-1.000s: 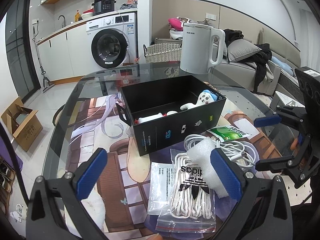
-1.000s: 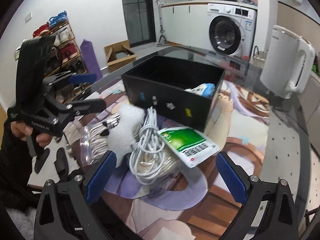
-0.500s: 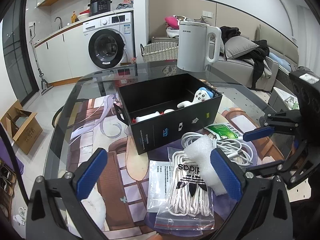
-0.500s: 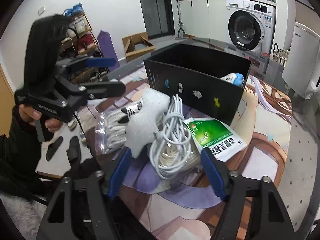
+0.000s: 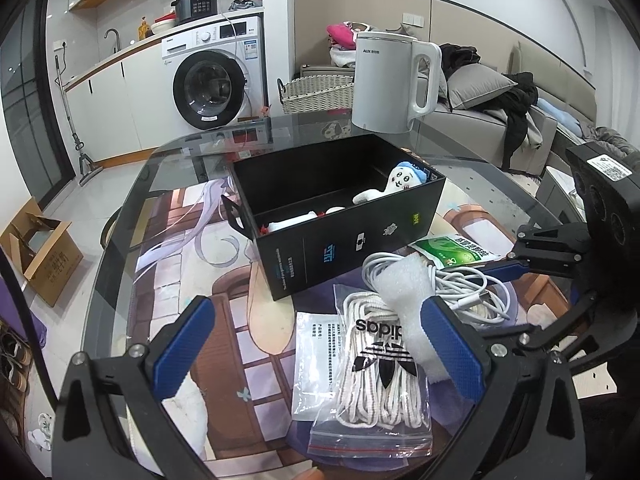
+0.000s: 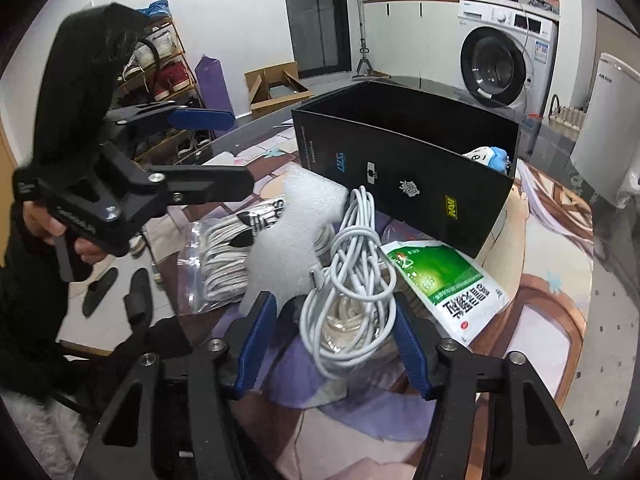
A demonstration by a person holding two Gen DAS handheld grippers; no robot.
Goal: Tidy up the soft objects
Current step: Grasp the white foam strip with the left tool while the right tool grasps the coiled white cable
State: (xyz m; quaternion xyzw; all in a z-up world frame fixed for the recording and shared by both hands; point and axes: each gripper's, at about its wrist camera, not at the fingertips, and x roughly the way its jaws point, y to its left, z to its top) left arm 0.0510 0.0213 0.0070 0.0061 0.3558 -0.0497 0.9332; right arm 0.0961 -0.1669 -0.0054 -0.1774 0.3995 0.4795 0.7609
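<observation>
A black open box [image 5: 336, 216] stands on the glass table and holds a white plush with a blue cap [image 5: 402, 178]. In front of it lie a coiled white cable [image 6: 352, 280], a white foam piece [image 6: 296, 236], a zip bag of white laces [image 5: 380, 364] and a green packet [image 6: 444, 280]. My right gripper [image 6: 332, 344] is half closed, its blue pads either side of the cable coil without squeezing it. My left gripper [image 5: 320, 352] is open and empty above the lace bag; it also shows in the right wrist view [image 6: 224, 152].
A white electric kettle [image 5: 390, 84] stands behind the box. A printed leaflet [image 5: 316, 360] lies beside the lace bag. The table's glass edge [image 5: 120, 248] curves round at the left. A washing machine, sofa and cardboard box are beyond.
My right gripper has moved forward and down onto the cable coil and its jaws have narrowed around it. My left gripper has stayed open and almost still.
</observation>
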